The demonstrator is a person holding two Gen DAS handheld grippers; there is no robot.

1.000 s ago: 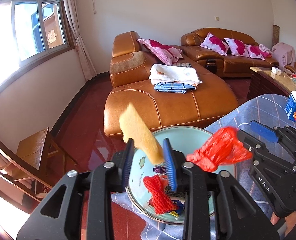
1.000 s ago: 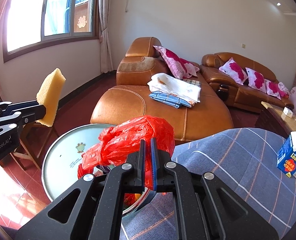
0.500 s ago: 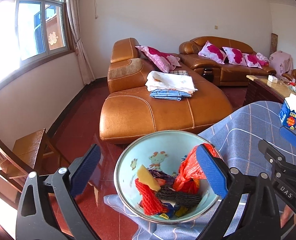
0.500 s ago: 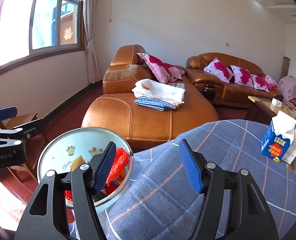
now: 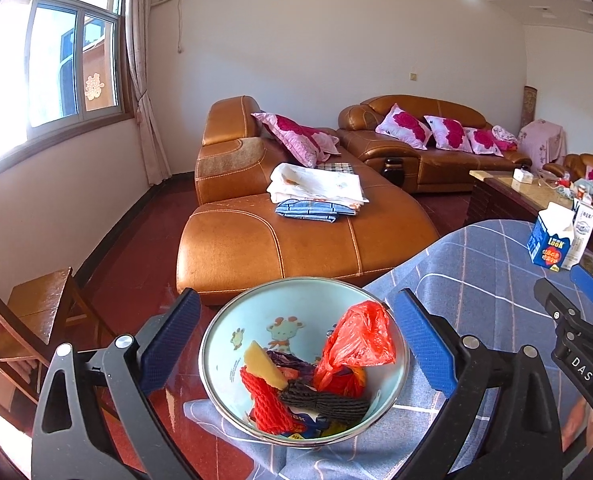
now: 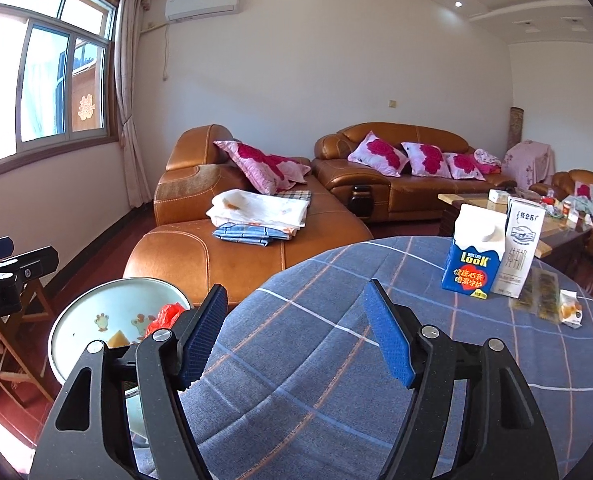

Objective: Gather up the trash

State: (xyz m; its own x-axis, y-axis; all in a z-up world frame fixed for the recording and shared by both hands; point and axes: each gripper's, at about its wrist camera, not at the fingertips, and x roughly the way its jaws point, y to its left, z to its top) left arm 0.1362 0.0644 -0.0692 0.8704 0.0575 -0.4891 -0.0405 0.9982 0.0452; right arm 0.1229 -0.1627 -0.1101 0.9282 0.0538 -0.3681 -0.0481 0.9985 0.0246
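A pale blue enamel bowl (image 5: 256,312) sits on the corner of the table and holds the trash. In it lie a red plastic bag (image 5: 360,336), a yellow sponge piece (image 5: 262,362), red foam net (image 5: 264,400) and dark net (image 5: 324,400). My left gripper (image 5: 295,298) hangs above the bowl, open wide and holding nothing. My right gripper (image 6: 295,286) is open over the blue checked tablecloth (image 6: 336,360), to the right of the bowl (image 6: 96,300), with nothing between its pads. The bag (image 6: 164,314) and sponge (image 6: 116,338) show there too.
A blue carton (image 6: 472,260) and a white milk carton (image 6: 522,248) stand at the table's far right, with flat wrappers (image 6: 544,296) and a small packet (image 6: 570,312) beside them. A brown leather sofa (image 5: 296,240) lies beyond the table, and a wooden stool (image 5: 40,300) stands at the left.
Both grippers opened. The left let the yellow sponge fall into the bowl, the right let go of the red bag there. The right gripper then swung right, over the tablecloth.
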